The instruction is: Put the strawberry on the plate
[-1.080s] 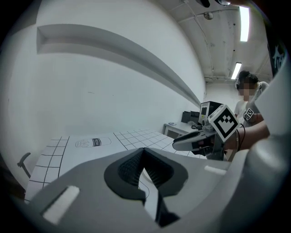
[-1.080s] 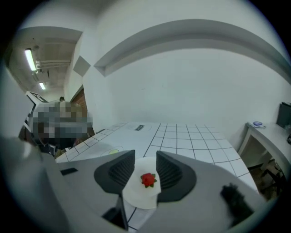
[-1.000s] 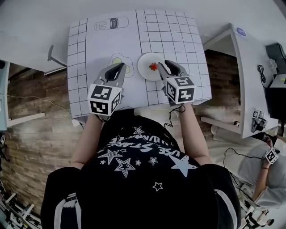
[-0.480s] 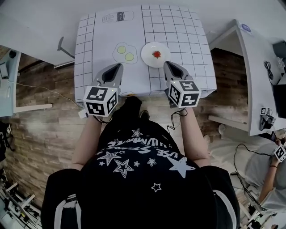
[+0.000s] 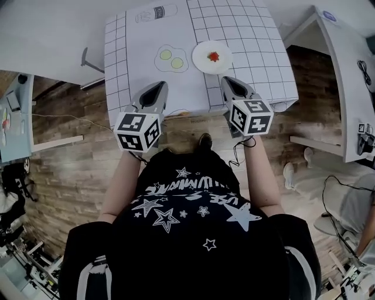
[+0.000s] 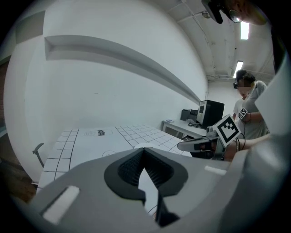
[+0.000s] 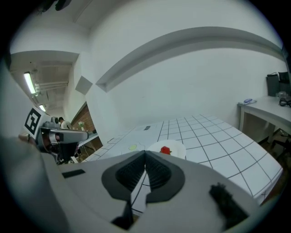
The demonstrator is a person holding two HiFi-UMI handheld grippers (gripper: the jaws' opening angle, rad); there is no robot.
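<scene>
A small red strawberry (image 5: 214, 57) lies on the white plate (image 5: 203, 60) on the gridded table sheet; the right gripper view shows the strawberry (image 7: 166, 150) on the plate (image 7: 178, 148) beyond the jaws. My right gripper (image 5: 228, 81) is shut and empty, held near the table's front edge, short of the plate. My left gripper (image 5: 157, 88) is also shut with nothing in it, near the front edge left of the plate. In the left gripper view, my left gripper (image 6: 144, 150) points across the sheet.
A printed fried-egg picture (image 5: 170, 58) lies left of the plate, and a bottle outline (image 5: 154, 13) is drawn at the sheet's far end. A side table (image 5: 345, 70) stands to the right. Another person (image 6: 248, 107) stands in the background.
Both grippers have drawn back from the plate to the table's front edge. The right gripper's jaws have closed. The strawberry stays on the plate.
</scene>
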